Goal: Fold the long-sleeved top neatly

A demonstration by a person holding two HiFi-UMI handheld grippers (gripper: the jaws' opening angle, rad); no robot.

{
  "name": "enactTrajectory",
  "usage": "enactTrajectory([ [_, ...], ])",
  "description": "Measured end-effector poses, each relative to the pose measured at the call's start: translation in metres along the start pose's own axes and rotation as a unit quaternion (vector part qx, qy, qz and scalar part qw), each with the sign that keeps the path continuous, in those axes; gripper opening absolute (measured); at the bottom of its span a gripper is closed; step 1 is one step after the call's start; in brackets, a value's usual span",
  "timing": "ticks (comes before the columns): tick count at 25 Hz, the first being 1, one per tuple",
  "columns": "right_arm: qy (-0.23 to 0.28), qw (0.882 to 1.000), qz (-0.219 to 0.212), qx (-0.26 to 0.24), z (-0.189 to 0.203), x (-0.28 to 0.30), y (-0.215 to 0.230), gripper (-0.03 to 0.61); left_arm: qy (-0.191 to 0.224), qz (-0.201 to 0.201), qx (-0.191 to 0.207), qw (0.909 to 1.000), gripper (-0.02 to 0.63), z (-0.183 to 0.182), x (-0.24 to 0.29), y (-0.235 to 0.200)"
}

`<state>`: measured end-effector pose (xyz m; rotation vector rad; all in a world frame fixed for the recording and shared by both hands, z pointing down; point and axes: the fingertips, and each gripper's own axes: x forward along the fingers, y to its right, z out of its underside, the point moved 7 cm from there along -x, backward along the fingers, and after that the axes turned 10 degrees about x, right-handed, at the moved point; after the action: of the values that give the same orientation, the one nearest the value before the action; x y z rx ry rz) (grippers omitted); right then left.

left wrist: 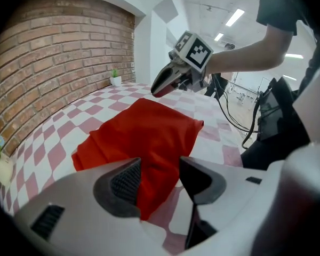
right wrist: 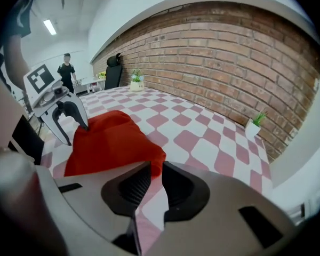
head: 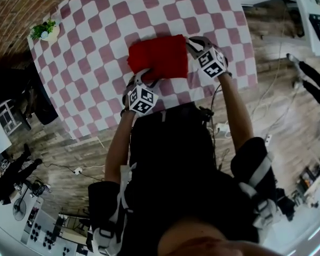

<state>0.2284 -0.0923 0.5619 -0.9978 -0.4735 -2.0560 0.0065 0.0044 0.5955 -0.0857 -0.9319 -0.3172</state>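
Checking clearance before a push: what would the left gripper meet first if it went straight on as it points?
Most likely the red top: its near edge lies straight ahead of the left gripper, between the open jaws. Nothing else shows in that line, though depth is unclear.

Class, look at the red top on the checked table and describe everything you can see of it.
The red top is soft, plain fabric, already folded into a compact, roughly rectangular bundle with a few creases. It lies flat on the pink-and-white checked tablecloth, near the person's side of the table. Its near edge sits between the open jaws of the left gripper. The right gripper hovers at its right corner, jaws nearly together, apparently holding nothing.
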Motion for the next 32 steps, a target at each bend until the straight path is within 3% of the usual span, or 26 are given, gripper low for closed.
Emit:
enactTrajectory([
  [3,0.008,1.0,-0.026,0.003,-0.003,-0.018,-0.029,0.066,0.013,-0.017,-0.014,0.9997,0.212,0.003,-0.014,-0.008],
  [7,-0.021,0.997,-0.067,0.01,0.012,-0.01,-0.077,0.066,0.017,-0.028,-0.05,0.9982,0.212,0.015,-0.019,-0.02],
  [11,-0.073,0.996,-0.048,0.024,0.046,0.008,-0.091,0.063,0.014,-0.02,-0.093,0.9953,0.212,0.034,-0.01,-0.024],
  [19,-0.076,0.994,-0.03,0.067,0.051,0.012,-0.088,0.06,0.042,-0.017,-0.154,0.987,0.21,0.04,-0.013,-0.032],
  [23,-0.021,0.992,-0.03,0.119,0.025,-0.017,-0.085,0.06,0.085,-0.033,-0.175,0.9804,0.21,0.031,-0.042,-0.038],
  [27,0.073,0.98,-0.017,0.185,-0.011,-0.058,-0.077,0.06,0.141,-0.078,-0.182,0.97,0.188,0.01,-0.09,-0.047],
  [32,0.19,0.953,0.018,0.235,-0.076,-0.122,-0.074,0.043,0.242,-0.15,-0.176,0.9424,0.096,-0.037,-0.164,-0.068],
])
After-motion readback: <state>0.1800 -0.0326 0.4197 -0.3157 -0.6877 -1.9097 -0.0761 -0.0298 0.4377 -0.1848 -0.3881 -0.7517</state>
